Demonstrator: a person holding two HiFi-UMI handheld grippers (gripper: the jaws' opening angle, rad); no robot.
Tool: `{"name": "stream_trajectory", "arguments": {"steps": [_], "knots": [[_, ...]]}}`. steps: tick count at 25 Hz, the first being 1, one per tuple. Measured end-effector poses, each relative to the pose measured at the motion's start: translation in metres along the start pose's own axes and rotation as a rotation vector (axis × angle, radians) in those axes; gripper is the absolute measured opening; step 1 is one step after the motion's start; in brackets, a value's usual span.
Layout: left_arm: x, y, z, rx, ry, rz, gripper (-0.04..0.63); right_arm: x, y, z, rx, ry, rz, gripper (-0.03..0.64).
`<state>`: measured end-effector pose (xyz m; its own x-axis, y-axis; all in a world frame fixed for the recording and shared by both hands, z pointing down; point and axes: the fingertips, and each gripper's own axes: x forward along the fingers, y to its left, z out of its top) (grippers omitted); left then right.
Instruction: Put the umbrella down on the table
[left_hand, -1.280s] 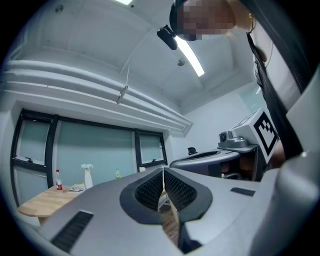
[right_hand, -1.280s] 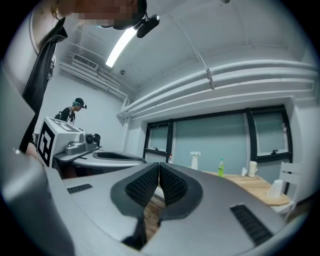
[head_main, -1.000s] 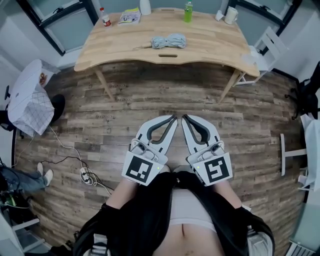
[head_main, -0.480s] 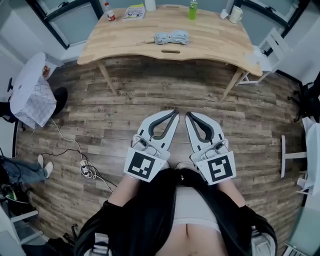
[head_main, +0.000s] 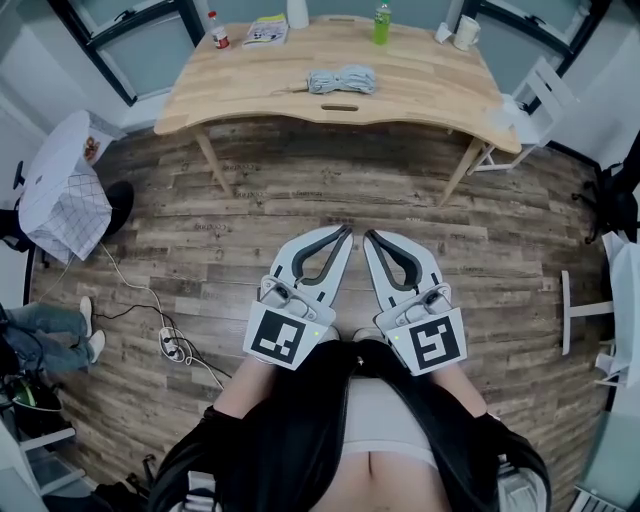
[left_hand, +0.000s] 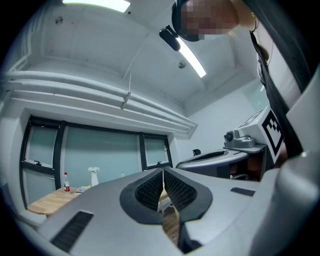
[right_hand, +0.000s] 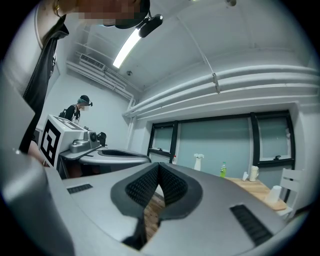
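Plank flooring fills the head view, and the wooden table (head_main: 430, 90) is well ahead. The folded umbrella (head_main: 340, 79) already lies on it, apart from a green bottle (head_main: 381, 22) and a mug (head_main: 464, 32), so the putting-down looks done. The left gripper (head_main: 346, 232) and right gripper (head_main: 368, 236) hover by the person's waist.

In the left gripper view, the pads meet with nothing between them.

In the right gripper view, the jaws are likewise closed and empty. To my eye little remains but to rest, and nothing obstructs that.

Readable text: none | left marker cube (head_main: 281, 338), right marker cube (head_main: 430, 343): black-and-white square patterns only, no letters or digits | booklet (head_main: 265, 31) on table (head_main: 420, 90): cover print too small to read | red-capped bottle (head_main: 214, 30), green bottle (head_main: 381, 22) at far table edge: labels too small to read
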<state>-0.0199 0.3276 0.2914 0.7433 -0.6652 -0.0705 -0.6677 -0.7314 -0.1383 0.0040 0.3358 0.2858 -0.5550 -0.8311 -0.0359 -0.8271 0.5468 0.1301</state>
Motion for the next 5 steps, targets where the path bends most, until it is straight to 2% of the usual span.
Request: {"name": "stream_trajectory", "arguments": {"steps": [5], "knots": [[-0.0067, 0.0014, 0.0013, 0.017, -0.005, -0.007, 0.012, 0.0011, 0.0081, 0.0015, 0.003, -0.007, 0.002, 0.028]]}}
